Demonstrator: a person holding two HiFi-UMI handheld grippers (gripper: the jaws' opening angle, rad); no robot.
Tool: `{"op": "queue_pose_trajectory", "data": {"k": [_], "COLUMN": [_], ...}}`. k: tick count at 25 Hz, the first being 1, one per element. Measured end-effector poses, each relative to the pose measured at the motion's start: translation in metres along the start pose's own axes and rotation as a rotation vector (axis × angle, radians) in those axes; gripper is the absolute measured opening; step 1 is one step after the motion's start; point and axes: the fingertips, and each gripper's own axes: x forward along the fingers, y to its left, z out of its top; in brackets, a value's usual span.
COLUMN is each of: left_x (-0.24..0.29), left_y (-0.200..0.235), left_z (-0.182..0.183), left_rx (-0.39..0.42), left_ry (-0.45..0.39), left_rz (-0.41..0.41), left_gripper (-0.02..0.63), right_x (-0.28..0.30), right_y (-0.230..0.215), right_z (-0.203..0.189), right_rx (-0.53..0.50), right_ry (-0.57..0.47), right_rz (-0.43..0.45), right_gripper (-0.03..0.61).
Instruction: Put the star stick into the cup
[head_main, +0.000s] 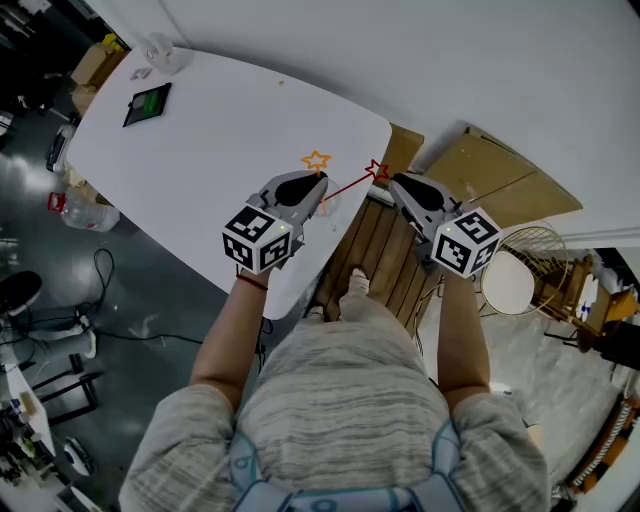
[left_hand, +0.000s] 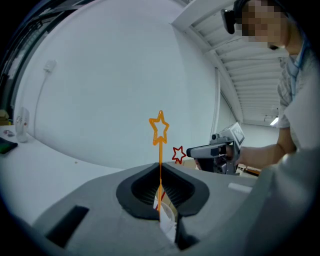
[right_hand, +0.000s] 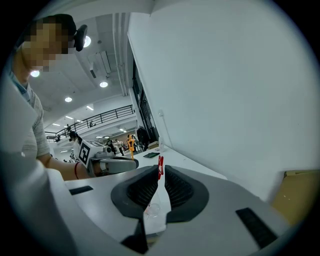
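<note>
Head view: the left gripper (head_main: 316, 188) pinches the orange stick (head_main: 316, 160) upright over the table (head_main: 200, 120) edge; the right gripper (head_main: 392, 182) pinches the red stick (head_main: 350, 186). Left gripper view: jaws pressed on the orange stick, cup (left_hand: 168, 221) just below. Right gripper view: jaws clamp the red stick, cup beneath.

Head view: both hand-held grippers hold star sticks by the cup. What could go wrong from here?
The clear cup looks light and stands near the table's edge; the red star stick in the right hand-held gripper could tip it. The orange star stick in the left hand-held gripper is close by, so the sticks may tangle.
</note>
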Motion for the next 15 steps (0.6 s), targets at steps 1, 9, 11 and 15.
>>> {"op": "queue_pose_trajectory", "data": {"k": [1,9,11,15], "left_x": [0.000,0.002,0.001,-0.003], "left_y": [0.000,0.001,0.000,-0.001], "left_z": [-0.003,-0.021,-0.020,-0.016], "left_rx": [0.005,-0.004,0.006,0.020], "left_ry": [0.007,0.023,0.019,0.023], "left_rz": [0.005,0.017,0.022,0.033], "left_gripper": [0.020,0.026,0.060,0.161], "right_x": [0.000,0.002,0.001,-0.001], "right_y": [0.002,0.016,0.019,0.026], "right_z": [0.000,-0.009,-0.011,-0.012], "right_rx": [0.000,0.012,0.017,0.020], "right_ry": [0.000,0.007,0.009,0.007], "right_rz": [0.002,0.010,0.006,0.008], "right_gripper": [0.035,0.035,0.035,0.035]}}
